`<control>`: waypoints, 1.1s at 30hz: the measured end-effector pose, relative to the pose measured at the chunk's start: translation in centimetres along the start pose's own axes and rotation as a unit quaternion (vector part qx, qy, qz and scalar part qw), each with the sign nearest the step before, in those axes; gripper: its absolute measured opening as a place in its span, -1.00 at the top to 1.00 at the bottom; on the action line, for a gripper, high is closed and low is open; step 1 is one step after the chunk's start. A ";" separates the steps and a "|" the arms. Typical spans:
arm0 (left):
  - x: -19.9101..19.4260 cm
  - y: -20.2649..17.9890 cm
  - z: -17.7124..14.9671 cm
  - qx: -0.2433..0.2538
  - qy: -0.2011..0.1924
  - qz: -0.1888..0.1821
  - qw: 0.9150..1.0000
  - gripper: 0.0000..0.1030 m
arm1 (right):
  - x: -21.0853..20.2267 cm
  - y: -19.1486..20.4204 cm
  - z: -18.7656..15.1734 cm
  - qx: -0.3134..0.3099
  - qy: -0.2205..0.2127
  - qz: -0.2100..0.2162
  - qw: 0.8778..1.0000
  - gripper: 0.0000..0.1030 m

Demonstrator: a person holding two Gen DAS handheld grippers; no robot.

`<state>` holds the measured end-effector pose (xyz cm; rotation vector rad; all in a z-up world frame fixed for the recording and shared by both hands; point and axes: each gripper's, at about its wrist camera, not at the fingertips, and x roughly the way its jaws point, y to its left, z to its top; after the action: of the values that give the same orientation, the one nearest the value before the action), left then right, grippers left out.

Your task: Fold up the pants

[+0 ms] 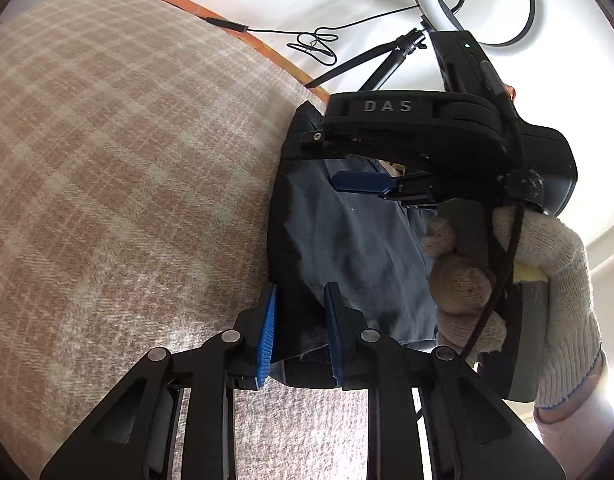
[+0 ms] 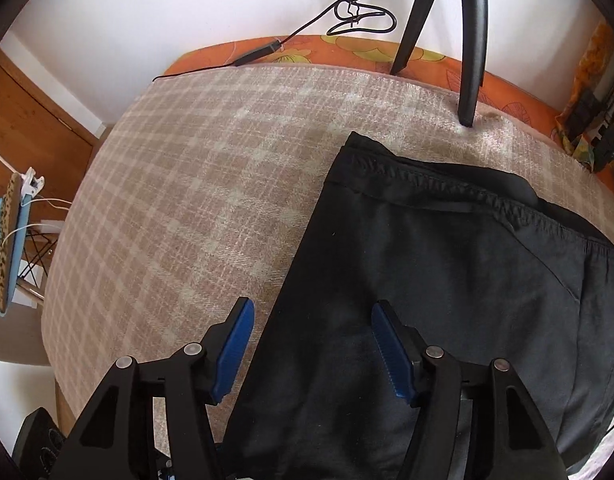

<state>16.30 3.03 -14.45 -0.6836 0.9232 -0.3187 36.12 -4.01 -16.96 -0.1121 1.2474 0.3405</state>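
Dark grey-black pants [image 2: 447, 280] lie folded on a pink-and-cream checked blanket [image 2: 195, 184], waistband toward the far edge. My right gripper [image 2: 311, 344] is open, its blue pads spread over the pants' left edge, just above the cloth. In the left wrist view my left gripper [image 1: 301, 328] has its blue pads around a fold of the pants [image 1: 347, 240], with cloth filling the gap. The right gripper [image 1: 427, 148], held by a gloved hand [image 1: 527, 280], sits over the pants' far end in that view.
A tripod's black legs [image 2: 471, 40] stand on the blanket's far edge beside the waistband. An orange patterned sheet [image 2: 347, 50] borders the blanket. A black cable [image 2: 359, 12] hangs on the white wall. A chair with a blue cushion [image 2: 7, 240] stands at the left.
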 end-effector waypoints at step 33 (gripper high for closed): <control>0.4 -1.1 0.9 0.014 -0.034 0.005 0.999 0.88 | -0.6 0.6 -0.2 -0.055 0.001 -0.029 0.998 0.86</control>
<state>17.29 2.39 -13.62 -0.6603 0.8561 -0.2968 35.59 -3.57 -16.41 -0.2416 1.2259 0.3589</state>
